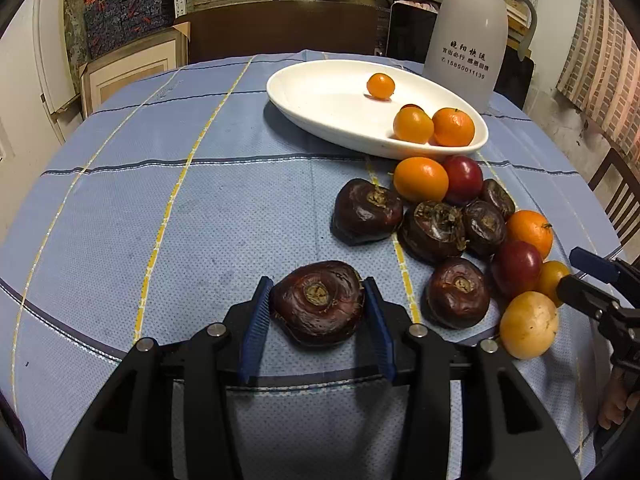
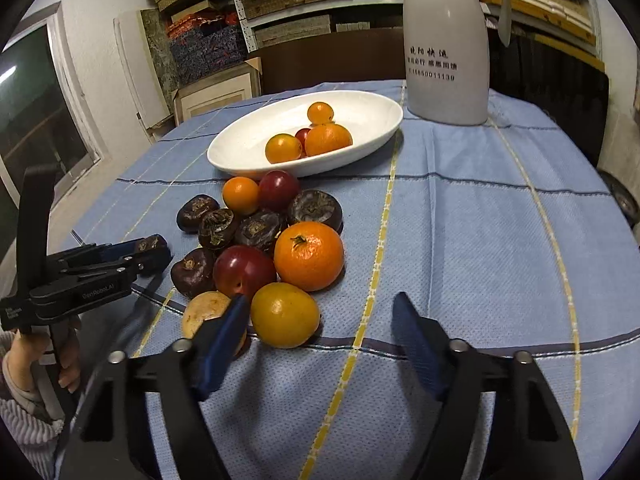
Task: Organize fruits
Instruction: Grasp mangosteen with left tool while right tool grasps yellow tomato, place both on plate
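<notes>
Left claw (image 1: pixel 318 312) pinches a dark water chestnut (image 1: pixel 318 302) between its pads, low over the surface (image 1: pixel 160 200). Rounded, glossy skin: could squirt out when lifted. Right claw (image 2: pixel 320 332) half open, empty, yellow-orange fruit (image 2: pixel 285 315) just inside its left pad; closing may nudge the pile.

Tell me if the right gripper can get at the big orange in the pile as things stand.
Probably not cleanly. The right gripper is open, but a yellow fruit sits directly between it and the big orange, with a red plum pressed against the orange's left. Only its right side is free.
</notes>
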